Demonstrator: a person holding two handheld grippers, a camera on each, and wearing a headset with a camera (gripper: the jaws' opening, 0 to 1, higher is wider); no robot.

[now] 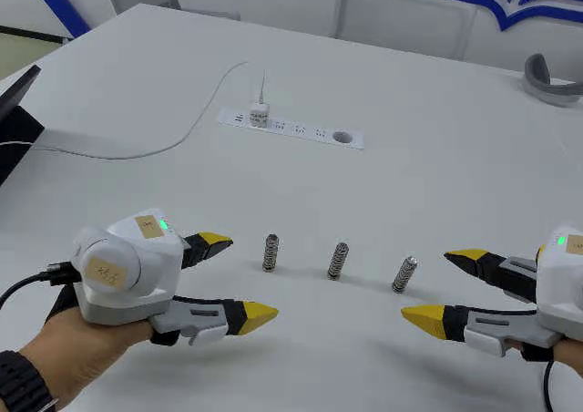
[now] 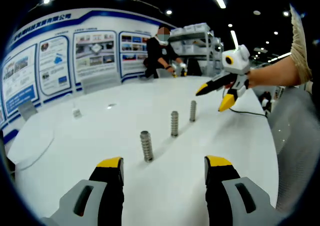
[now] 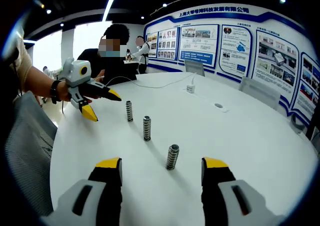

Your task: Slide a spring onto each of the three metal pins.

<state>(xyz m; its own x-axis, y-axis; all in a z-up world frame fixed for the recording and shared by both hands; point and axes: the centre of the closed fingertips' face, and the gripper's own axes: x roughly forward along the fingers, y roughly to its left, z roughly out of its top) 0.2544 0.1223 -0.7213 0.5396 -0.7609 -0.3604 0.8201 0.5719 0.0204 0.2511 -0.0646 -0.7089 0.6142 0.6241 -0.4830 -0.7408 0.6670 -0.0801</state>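
Observation:
Three upright metal pins stand in a row on the white table, each with a spring around it: the left one [image 1: 271, 252], the middle one [image 1: 338, 261] and the right one [image 1: 404, 274], which leans slightly. My left gripper [image 1: 235, 278] hovers open just left of the row, nothing between its yellow tips. My right gripper [image 1: 446, 287] is open to the right of the row, also holding nothing. From the left gripper view the pins [image 2: 146, 146] [image 2: 174, 123] [image 2: 192, 111] recede toward the right gripper [image 2: 215, 97]. The right gripper view has the nearest pin [image 3: 172, 157] ahead and the left gripper [image 3: 102, 106] beyond.
A white power strip [image 1: 291, 129] with a plugged charger [image 1: 259, 113] and a cable [image 1: 173, 143] lies mid-table. A dark monitor edge [image 1: 14, 111] is at the left, a grey headset band [image 1: 547, 79] at the far right. People stand behind the table [image 2: 160, 56].

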